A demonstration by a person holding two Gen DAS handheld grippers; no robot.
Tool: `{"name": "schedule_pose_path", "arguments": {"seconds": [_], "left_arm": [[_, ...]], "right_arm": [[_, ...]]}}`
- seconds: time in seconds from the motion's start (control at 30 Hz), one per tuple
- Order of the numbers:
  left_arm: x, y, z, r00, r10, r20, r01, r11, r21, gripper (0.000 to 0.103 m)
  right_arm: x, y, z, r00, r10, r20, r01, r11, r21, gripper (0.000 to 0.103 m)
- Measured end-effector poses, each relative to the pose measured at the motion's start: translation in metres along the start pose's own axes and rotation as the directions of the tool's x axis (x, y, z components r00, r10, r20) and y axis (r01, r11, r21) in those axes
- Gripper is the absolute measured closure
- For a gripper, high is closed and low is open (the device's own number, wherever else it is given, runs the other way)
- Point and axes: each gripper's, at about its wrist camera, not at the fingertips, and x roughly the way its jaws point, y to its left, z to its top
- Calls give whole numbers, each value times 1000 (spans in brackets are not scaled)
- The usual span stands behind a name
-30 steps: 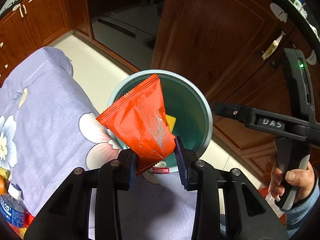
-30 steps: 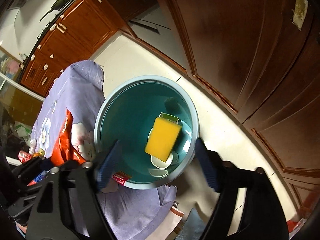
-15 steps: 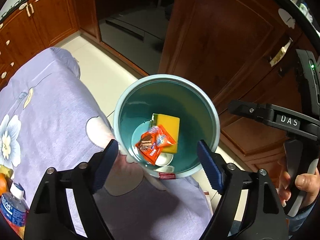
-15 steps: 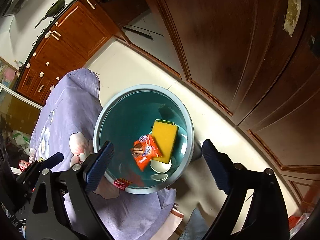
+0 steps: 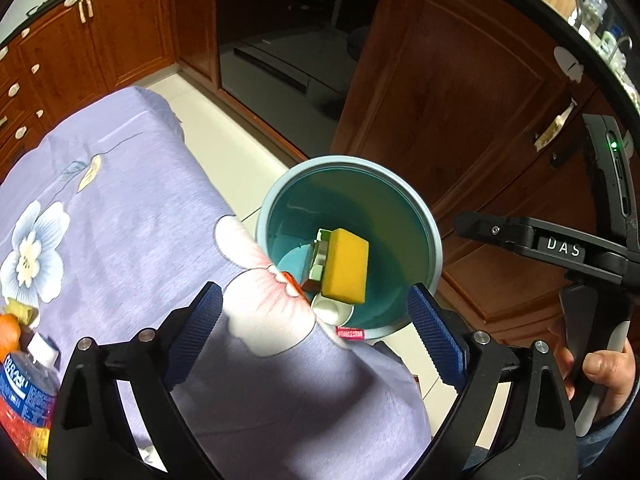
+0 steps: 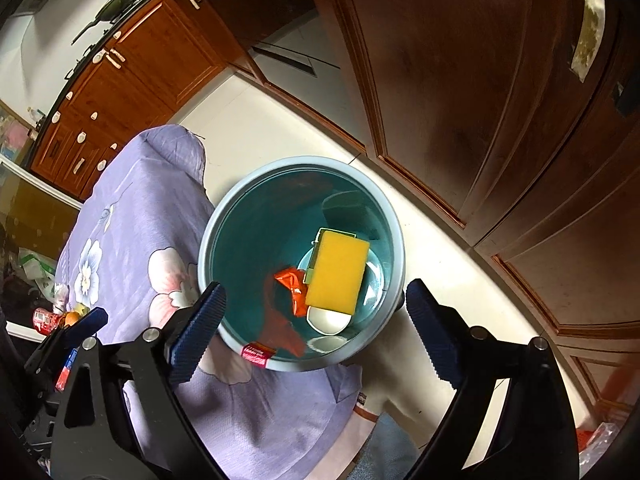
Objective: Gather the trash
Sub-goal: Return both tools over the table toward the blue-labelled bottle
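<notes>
The round teal bin [image 6: 394, 216] had a smooth plastic wall and a paler rolled rim, and it stood on the pale tiled floor [image 6: 280, 128] just beside the table [image 5: 120, 208]. At its bottom lay a blocky yellow sponge [image 6: 338, 272] with a green scouring side, a crinkled orange-red wrapper [image 6: 294, 280] tucked against the sponge, and a small white cup-like piece [image 6: 328, 320]. A red label [image 6: 256, 354] sat on the near rim.

The left hand-held gripper [image 5: 316, 326] had its ribbed blue pads still spreading apart, with nothing between them; it hung over the table edge, and the draped cloth covered part of the bin's near side in that view. The right hand-held gripper [image 6: 316, 328] stood wide and empty above the bin mouth.

The table carried a soft lilac cloth printed with large pale flowers. At its near left corner stood a clear bottle [image 5: 24, 384] with a blue label, next to something orange. Glossy reddish-brown wooden cabinets [image 6: 500, 100] with pale handles ringed the room.
</notes>
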Motion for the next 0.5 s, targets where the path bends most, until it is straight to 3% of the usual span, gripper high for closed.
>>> {"name": "schedule_pose_path", "arguments": {"seconds": [0.23, 0.5], "left_arm": [[-27, 31, -20, 999, 16, 46, -14, 998, -64, 6], [-76, 91, -60, 991, 78, 109, -58, 983, -173, 5]], "right_arm": [[-7, 25, -12, 1000, 4, -5, -4, 1000, -26, 14], [-10, 84, -31, 999, 38, -14, -39, 994, -104, 14]]}}
